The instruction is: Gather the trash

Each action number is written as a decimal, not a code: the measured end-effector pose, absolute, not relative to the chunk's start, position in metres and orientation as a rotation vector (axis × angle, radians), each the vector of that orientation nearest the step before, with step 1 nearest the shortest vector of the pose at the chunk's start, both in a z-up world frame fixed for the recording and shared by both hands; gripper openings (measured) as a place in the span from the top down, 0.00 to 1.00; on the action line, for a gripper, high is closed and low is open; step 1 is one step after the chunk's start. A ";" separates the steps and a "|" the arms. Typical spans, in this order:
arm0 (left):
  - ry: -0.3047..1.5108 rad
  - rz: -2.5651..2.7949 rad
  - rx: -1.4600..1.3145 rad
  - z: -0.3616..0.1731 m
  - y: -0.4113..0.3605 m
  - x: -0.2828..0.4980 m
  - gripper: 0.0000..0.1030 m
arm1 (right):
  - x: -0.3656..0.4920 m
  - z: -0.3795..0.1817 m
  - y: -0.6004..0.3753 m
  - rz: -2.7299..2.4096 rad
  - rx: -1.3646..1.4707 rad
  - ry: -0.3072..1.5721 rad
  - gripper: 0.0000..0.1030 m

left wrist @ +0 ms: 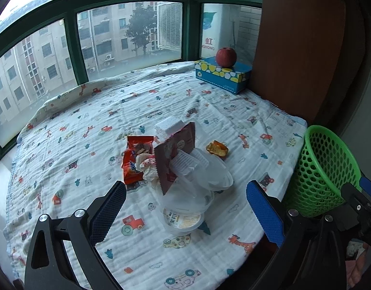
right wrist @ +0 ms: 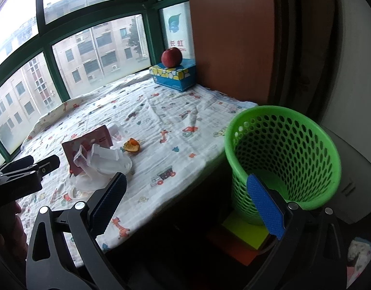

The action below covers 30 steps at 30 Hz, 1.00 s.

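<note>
On the printed cloth lies the trash pile (left wrist: 175,166): orange wrapper (left wrist: 134,162), dark red packet (left wrist: 175,157), clear plastic containers (left wrist: 200,183), foam piece (left wrist: 167,125); an orange peel (left wrist: 216,148) sits just beside it. Left hand-held gripper (left wrist: 185,215) hovers released over the pile, holding nothing. Right hand-held gripper (right wrist: 190,205) is also released and empty, near the green basket (right wrist: 282,149).

Judgement: take one light item at a time, pinching the packet's upright edge; the stacked containers may topple.

Left view alone shows the orange wrapper and foam; right view alone shows the basket's interior, apparently empty.
</note>
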<state>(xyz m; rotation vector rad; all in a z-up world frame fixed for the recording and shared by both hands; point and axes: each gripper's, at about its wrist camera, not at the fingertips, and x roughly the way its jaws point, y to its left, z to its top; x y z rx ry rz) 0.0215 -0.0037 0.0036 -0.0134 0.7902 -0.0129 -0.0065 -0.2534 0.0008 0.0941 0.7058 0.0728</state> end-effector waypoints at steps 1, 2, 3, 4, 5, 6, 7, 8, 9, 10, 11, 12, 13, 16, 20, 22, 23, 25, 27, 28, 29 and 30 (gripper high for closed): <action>0.792 -0.007 -0.015 0.003 -0.002 0.023 0.07 | -0.005 0.000 -0.251 0.077 0.091 0.706 0.05; 0.794 -0.004 -0.018 0.003 0.001 0.024 0.07 | -0.003 -0.001 -0.249 0.083 0.087 0.708 0.05; 0.794 0.001 -0.022 0.003 0.003 0.025 0.07 | -0.001 -0.002 -0.246 0.092 0.085 0.709 0.05; 0.793 0.007 -0.026 0.003 0.006 0.027 0.07 | 0.000 -0.002 -0.245 0.099 0.084 0.710 0.05; 0.793 0.012 -0.030 0.003 0.009 0.028 0.07 | 0.002 -0.003 -0.243 0.105 0.082 0.711 0.05; 0.792 0.021 -0.034 0.003 0.013 0.029 0.07 | 0.004 -0.004 -0.241 0.109 0.080 0.714 0.05; 0.791 0.028 -0.038 0.003 0.016 0.030 0.07 | 0.006 -0.005 -0.238 0.116 0.077 0.716 0.05; 0.790 0.036 -0.042 0.003 0.020 0.032 0.06 | 0.007 -0.006 -0.236 0.124 0.074 0.717 0.05; 0.790 0.045 -0.047 0.003 0.024 0.034 0.07 | 0.009 -0.007 -0.234 0.130 0.071 0.717 0.05; 0.790 0.053 -0.050 0.004 0.027 0.035 0.07 | 0.010 -0.007 -0.232 0.134 0.070 0.717 0.05; 0.790 0.060 -0.053 0.004 0.030 0.036 0.07 | 0.012 -0.008 -0.230 0.142 0.069 0.718 0.05; 0.788 0.070 -0.059 0.005 0.035 0.038 0.06 | 0.014 -0.009 -0.227 0.151 0.068 0.722 0.05; 0.785 0.077 -0.064 0.006 0.039 0.039 0.07 | 0.016 -0.010 -0.227 0.156 0.067 0.726 0.05; 0.781 0.092 -0.082 0.007 0.050 0.042 0.07 | 0.023 -0.016 -0.220 0.191 0.070 0.743 0.05; 0.774 0.109 -0.090 0.009 0.062 0.044 0.07 | 0.032 -0.022 -0.208 0.237 0.069 0.760 0.05; 0.773 0.115 -0.097 0.009 0.068 0.045 0.07 | 0.036 -0.025 -0.202 0.267 0.071 0.770 0.05; 0.774 0.117 -0.100 0.008 0.071 0.045 0.07 | 0.038 -0.026 -0.199 0.282 0.074 0.776 0.05; 0.779 0.124 -0.110 0.007 0.077 0.045 0.06 | 0.042 -0.028 -0.192 0.317 0.081 0.784 0.05; 0.781 0.138 -0.111 0.005 0.083 0.045 0.07 | 0.046 -0.030 -0.185 0.346 0.081 0.792 0.05; 0.783 0.143 -0.114 0.004 0.085 0.045 0.07 | 0.048 -0.030 -0.182 0.356 0.079 0.793 0.05; 0.787 0.149 -0.121 0.003 0.089 0.046 0.07 | 0.049 -0.030 -0.178 0.366 0.074 0.792 0.05; 0.788 0.153 -0.125 0.002 0.092 0.045 0.07 | 0.050 -0.031 -0.174 0.376 0.068 0.791 0.05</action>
